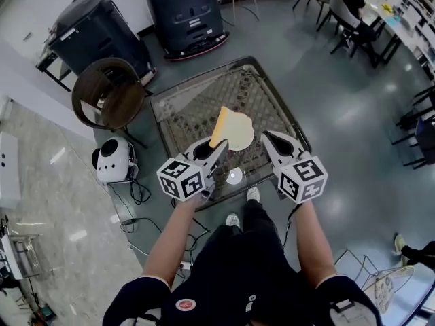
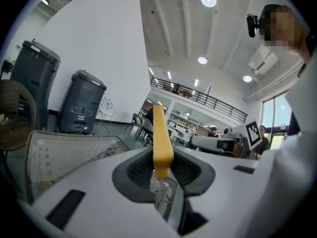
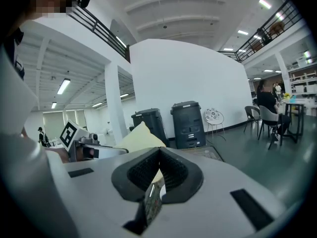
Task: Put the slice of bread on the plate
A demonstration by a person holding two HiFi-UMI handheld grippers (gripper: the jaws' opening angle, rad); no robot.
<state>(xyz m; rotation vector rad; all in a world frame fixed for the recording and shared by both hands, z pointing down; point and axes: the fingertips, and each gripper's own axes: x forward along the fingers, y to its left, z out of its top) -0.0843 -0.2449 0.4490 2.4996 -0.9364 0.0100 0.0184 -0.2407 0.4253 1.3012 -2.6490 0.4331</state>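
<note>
The left gripper (image 1: 219, 148) was clamped on the slice of bread (image 1: 220, 126), its pads pressing on the lower edge. The slice stood on edge above the near half of the table (image 1: 190, 111), clear of the table top. In the left gripper view it showed as a narrow yellow strip rising from between the jaws.

The right gripper (image 1: 268, 138) was also held above the near edge of the table, with its jaws together and nothing between them.

A pale round form (image 1: 241, 133) appeared above the middle of the table, just beside the yellow edge. The views did not show whether it was the plate or the broad face of the slice (the right gripper view showed a pale yellow face there).

Handling assessment:
- The slice was probably light and soft, and likely to dent or tear under a hard squeeze.
- It would probably sag if carried flat by one edge, so carrying it on edge appeared sound.
- The best hold was judged to be at the crust, which is firmer than the crumb.
- For setting down, it should be lowered until one edge rests over the table, then tipped flat before the jaws part
</note>
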